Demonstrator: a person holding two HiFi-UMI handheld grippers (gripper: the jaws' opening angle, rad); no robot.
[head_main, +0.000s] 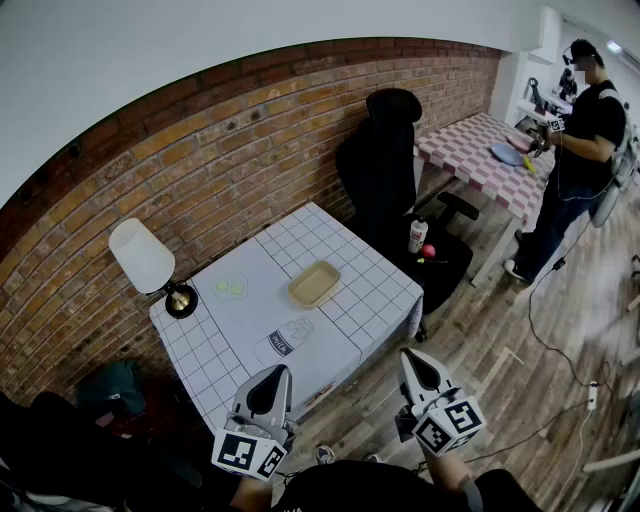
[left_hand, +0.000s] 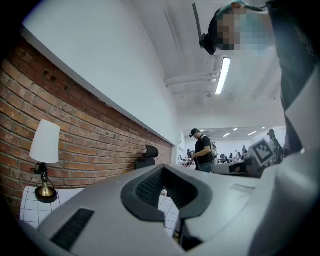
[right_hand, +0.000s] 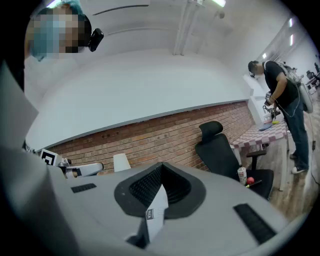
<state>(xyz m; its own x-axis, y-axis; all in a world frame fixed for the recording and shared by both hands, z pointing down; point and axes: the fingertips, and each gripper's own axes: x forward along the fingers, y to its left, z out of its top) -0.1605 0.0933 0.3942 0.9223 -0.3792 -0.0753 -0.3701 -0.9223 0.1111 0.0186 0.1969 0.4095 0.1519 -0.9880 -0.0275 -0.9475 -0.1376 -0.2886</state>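
From my seat both grippers hang low in the head view, off the near edge of the table and apart from each other. The left gripper has its tongs pinched together, tip against tip, and its own view shows nothing between them, only a sliver of the checked cloth through the slot below. The right gripper is closed the same way. In its slot I see a white strip with a small dark label, and I cannot tell whether that is the table beyond. The nearest thing to the left gripper is the milk carton, lying flat on the plain middle of the cloth near the front edge, untouched. Behind it sits a tan tray, with something small and green to its left and a white-shaded lamp at the far left corner by the brick wall. A black office chair stands beyond the table.
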